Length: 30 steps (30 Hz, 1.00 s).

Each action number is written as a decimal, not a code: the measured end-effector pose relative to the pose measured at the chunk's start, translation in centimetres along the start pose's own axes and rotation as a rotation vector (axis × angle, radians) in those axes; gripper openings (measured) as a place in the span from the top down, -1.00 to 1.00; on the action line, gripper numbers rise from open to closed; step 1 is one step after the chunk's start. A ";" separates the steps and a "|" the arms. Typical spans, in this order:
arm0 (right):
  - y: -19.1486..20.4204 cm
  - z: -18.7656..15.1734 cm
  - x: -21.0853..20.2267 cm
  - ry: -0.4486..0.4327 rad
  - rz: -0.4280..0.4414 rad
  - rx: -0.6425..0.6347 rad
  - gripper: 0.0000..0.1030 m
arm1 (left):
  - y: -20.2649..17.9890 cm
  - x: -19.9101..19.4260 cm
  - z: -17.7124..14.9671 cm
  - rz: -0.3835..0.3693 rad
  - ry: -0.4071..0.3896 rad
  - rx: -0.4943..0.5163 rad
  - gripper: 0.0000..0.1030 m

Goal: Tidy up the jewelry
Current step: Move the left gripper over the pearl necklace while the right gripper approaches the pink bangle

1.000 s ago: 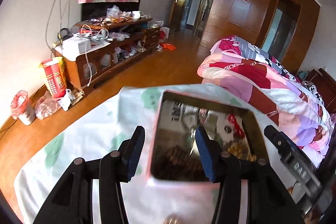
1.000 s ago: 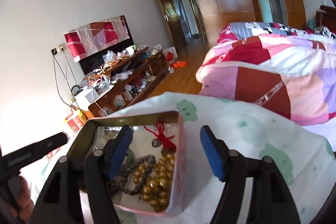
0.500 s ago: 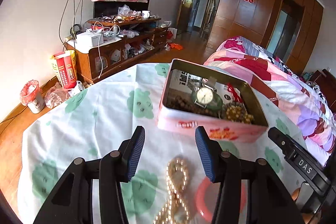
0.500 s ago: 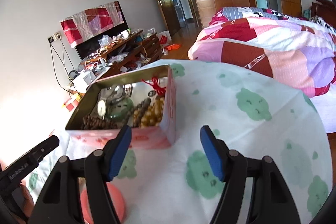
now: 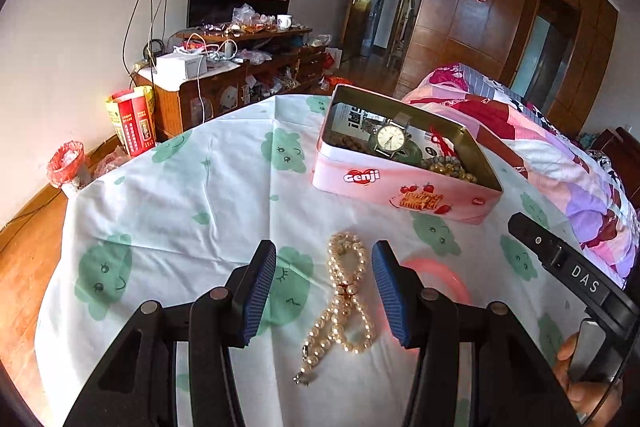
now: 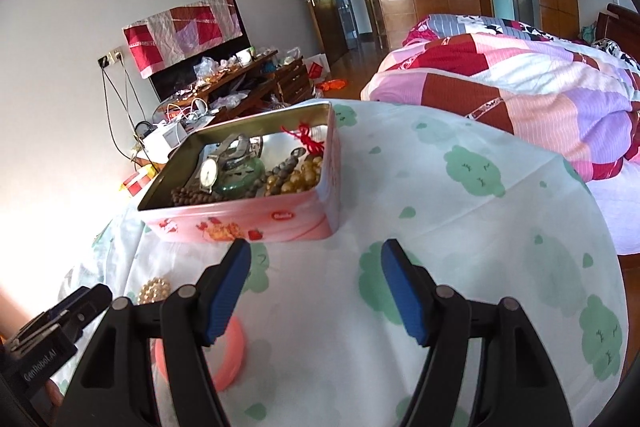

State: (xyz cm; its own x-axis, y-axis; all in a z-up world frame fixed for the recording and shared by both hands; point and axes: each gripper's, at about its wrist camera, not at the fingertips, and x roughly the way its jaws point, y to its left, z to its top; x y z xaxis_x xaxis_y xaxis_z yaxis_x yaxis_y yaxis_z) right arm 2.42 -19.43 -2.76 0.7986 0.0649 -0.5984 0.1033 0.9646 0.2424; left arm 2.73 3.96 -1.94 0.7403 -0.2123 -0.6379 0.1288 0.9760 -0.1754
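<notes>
Tin [image 5: 404, 187], pink and lidless, stands on the table [image 5: 192, 195] under a white cloth printed with green shapes, and serves as landmark. Inside the tin lie a wristwatch [image 5: 390, 138] resting on a green bangle [image 5: 412, 155], a strand of dark brown beads [image 6: 196, 195] along the near wall, golden beads [image 6: 298, 179] toward the right end, and a red knotted tassel [image 6: 306, 139] at the far side. In front of the tin, on the cloth, a pearl necklace [image 5: 344, 299] lies in a crossed loop. Just beside it, to the right, lies a pink bangle [image 5: 444, 277], partly hidden behind a finger, so whether the two touch cannot be told.

Left gripper [image 5: 324, 289] hovers nearer than the tin, fingers spread wide with the pearl necklace lying between them, nothing held. Right gripper [image 6: 316, 291] sits in front of the tin's right corner, fingers likewise parted and empty above bare cloth; the pink bangle shows beneath its left finger [image 6: 226, 293].

Beyond the tin stand a cluttered wooden TV cabinet [image 5: 240, 67] and a bed with a patchwork quilt [image 6: 520, 83].
</notes>
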 end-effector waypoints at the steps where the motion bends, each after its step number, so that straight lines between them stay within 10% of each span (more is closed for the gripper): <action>1: 0.1 -0.1 -0.3 -0.004 0.000 0.000 -0.38 | -0.1 -0.2 0.0 0.005 -0.007 0.009 0.01; 30: 5.4 -3.8 -0.5 0.227 0.149 -0.261 -0.50 | 4.2 -1.8 -1.7 0.039 0.023 -0.012 0.01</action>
State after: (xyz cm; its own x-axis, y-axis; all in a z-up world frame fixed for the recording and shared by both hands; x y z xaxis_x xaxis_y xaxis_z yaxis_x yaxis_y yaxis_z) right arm 0.30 -13.25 -4.03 0.6389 0.2363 -0.7321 -0.1823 0.9711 0.1543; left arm 0.81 8.33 -2.75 0.7291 -0.1753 -0.6616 0.0920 0.9830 -0.1590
